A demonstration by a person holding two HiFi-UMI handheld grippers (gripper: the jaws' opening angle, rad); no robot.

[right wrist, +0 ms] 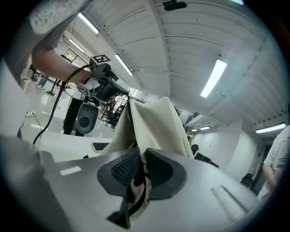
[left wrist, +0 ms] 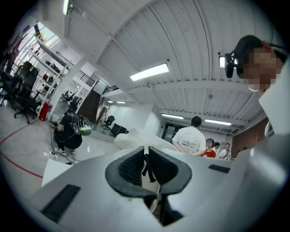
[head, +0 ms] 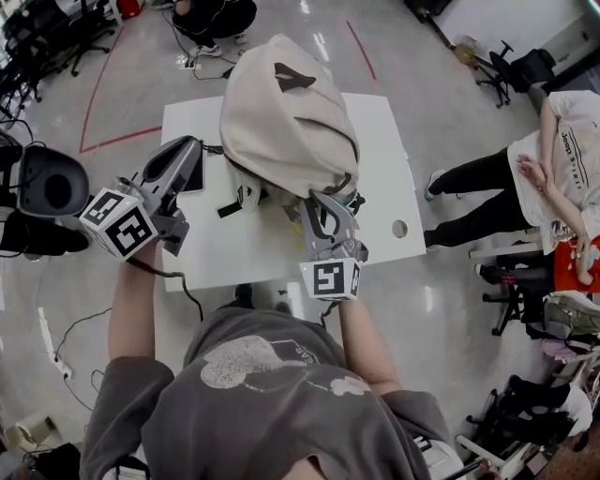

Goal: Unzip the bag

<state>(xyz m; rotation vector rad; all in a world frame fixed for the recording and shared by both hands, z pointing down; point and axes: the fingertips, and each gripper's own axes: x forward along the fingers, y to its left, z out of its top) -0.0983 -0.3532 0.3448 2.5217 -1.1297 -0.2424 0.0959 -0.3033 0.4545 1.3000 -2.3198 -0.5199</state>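
Observation:
A beige backpack point(head: 281, 112) stands on the white table point(head: 384, 141). My left gripper point(head: 197, 150) sits at the bag's left side. In the left gripper view its jaws point(left wrist: 146, 158) are pressed together on a thin black zipper pull point(left wrist: 146, 166), with the pale bag point(left wrist: 133, 138) just behind. My right gripper point(head: 323, 202) is at the bag's lower front edge. The right gripper view shows it point(right wrist: 141, 165) shut on a fold of beige fabric with a black strap point(right wrist: 136, 195), and the bag point(right wrist: 154, 122) rises above it. The zipper track itself is hidden.
A dark phone point(right wrist: 100, 146) lies on the table by the bag. The table has a round hole point(head: 400, 228) near its right edge. A person point(head: 525, 187) sits at the right and another crouches point(head: 211, 19) beyond the table. Office chairs point(head: 516, 70) stand around.

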